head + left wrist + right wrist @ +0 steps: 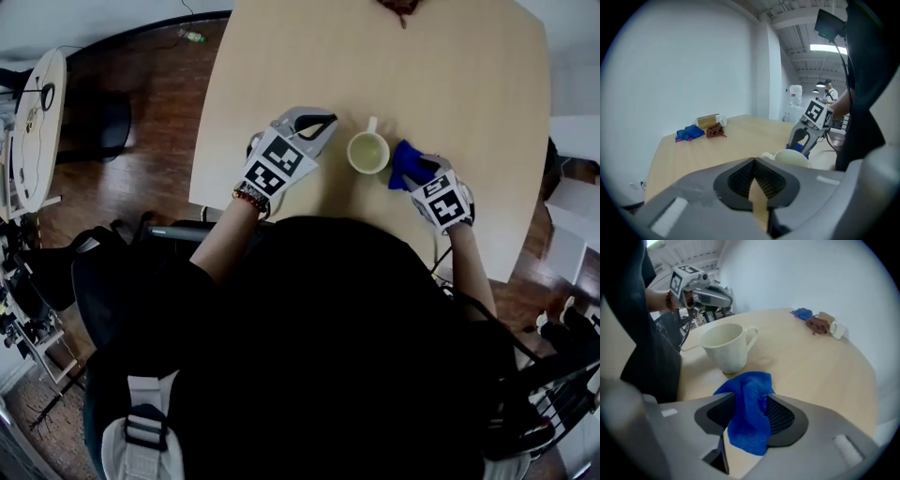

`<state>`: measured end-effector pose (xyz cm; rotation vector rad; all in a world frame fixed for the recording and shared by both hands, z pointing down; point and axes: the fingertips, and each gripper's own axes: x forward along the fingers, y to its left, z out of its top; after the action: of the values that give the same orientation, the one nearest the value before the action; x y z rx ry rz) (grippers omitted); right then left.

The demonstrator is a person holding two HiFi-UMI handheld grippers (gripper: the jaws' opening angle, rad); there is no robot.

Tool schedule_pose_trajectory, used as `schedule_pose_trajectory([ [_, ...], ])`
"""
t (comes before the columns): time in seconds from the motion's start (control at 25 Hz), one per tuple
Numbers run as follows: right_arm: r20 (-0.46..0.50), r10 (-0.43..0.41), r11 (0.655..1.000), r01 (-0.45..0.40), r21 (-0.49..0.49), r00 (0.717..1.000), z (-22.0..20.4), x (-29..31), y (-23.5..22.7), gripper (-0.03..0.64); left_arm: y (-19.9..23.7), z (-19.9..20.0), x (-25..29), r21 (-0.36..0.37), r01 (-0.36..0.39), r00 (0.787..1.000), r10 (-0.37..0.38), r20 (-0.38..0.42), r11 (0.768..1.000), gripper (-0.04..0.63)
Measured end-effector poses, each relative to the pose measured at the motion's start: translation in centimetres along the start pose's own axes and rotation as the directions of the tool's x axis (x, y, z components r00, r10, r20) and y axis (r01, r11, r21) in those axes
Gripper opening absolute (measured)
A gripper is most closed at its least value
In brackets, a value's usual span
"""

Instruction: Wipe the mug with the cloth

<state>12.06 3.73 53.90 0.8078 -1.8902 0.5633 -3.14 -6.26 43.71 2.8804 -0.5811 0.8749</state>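
The mug (pixel 368 153) stands on the table (pixel 281 56) close to its near edge, about midway along that edge; it is upright, mouth up, so its long axis runs straight up from the surface; its handle points toward the far edge.

The cloth (pixel 405 163) lies bunched just beside the mug, on the side toward the right edge. The right gripper (pixel 418 176) tips steeply down over it, jaws spread wide; the right gripper view shows a blue fold draped loose between the pads (pixel 780 416), not pinched.

The left gripper (pixel 317 124) hangs off the mug's other side, apart from it; its jaws are closed tip to tip on nothing.

As I read it, the step in hand is the right gripper's hold on the cloth, and no wiping can happen with the jaws slack. To do it well:

- Close on a thick fold, leaving a free flap beyond the tips to meet the mug's wall.
- Bring the left gripper in to steady the mug at the handle or rim before any rubbing; an upright, empty mug near the edge probably slides or tips under a sideways push.
- Stroke round the wall and along the rim, pressing toward the table's middle rather than its near edge.
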Motion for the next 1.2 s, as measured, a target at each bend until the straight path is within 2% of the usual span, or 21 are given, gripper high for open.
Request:
schedule_pose_trajectory([
  [0.08,0.082,-0.030,0.997,0.024,0.071,0.996,0.8,-1.9,-0.5,0.206,0.0,1.4,-1.2,-0.043,0.003,0.998,0.000,0.059,0.999,0.003],
  [0.16,0.241,-0.066,0.985,0.025,0.170,0.968,3.0,-5.1,-1.0,0.206,0.4,3.7,-2.9,-0.122,0.035,0.988,-0.016,0.155,0.992,0.003],
  [0.2,0.347,-0.091,0.974,0.012,0.224,0.933,4.6,-7.1,-1.2,0.206,0.7,4.9,-3.8,-0.141,0.046,0.981,-0.018,0.195,0.989,0.003],
  [0.24,0.454,-0.124,0.962,-0.005,0.272,0.882,6.2,-9.4,-1.3,0.206,1.1,5.9,-4.6,-0.128,0.041,0.976,-0.012,0.219,0.991,0.003],
  [0.32,0.612,-0.203,0.944,-0.014,0.331,0.765,8.9,-13.8,-1.3,0.206,1.2,7.8,-6.0,-0.036,-0.010,0.972,0.018,0.233,0.999,0.003],
  [0.36,0.651,-0.240,0.938,0.000,0.346,0.720,9.8,-15.4,-1.4,0.202,0.9,8.7,-6.6,0.000,-0.035,0.969,0.034,0.246,0.999,0.003],
  [0.4,0.671,-0.274,0.934,0.025,0.356,0.689,10.4,-16.6,-1.5,0.201,0.5,9.6,-7.2,0.007,-0.047,0.962,0.044,0.268,0.999,0.003],
  [0.48,0.683,-0.329,0.926,0.082,0.367,0.652,11.1,-18.1,-1.6,0.198,-0.8,11.0,-8.2,-0.039,-0.042,0.944,0.052,0.324,0.998,0.003],
  [0.6,0.703,-0.370,0.914,0.104,0.392,0.607,11.0,-19.5,-1.4,0.192,-3.2,11.4,-8.9,-0.092,-0.015,0.931,0.048,0.362,0.996,0.003],
  [0.72,0.711,-0.405,0.900,0.113,0.422,0.575,10.4,-20.8,-1.7,0.186,-4.5,10.8,-8.9,-0.037,-0.013,0.938,0.025,0.345,0.999,0.003],
  [0.8,0.706,-0.423,0.894,0.132,0.429,0.568,10.2,-21.3,-2.0,0.186,-4.1,10.4,-9.3,-0.023,-0.026,0.942,0.032,0.334,0.999,0.003],
  [0.96,0.711,-0.427,0.895,0.149,0.420,0.559,10.6,-21.7,-1.7,0.184,-3.1,10.3,-10.5,-0.072,-0.046,0.935,0.068,0.348,0.996,0.003],
  [1.2,0.720,-0.426,0.899,0.167,0.405,0.547,11.0,-22.4,-0.7,0.184,-4.2,10.7,-10.5,-0.061,-0.015,0.934,0.035,0.355,0.998,0.003],
])
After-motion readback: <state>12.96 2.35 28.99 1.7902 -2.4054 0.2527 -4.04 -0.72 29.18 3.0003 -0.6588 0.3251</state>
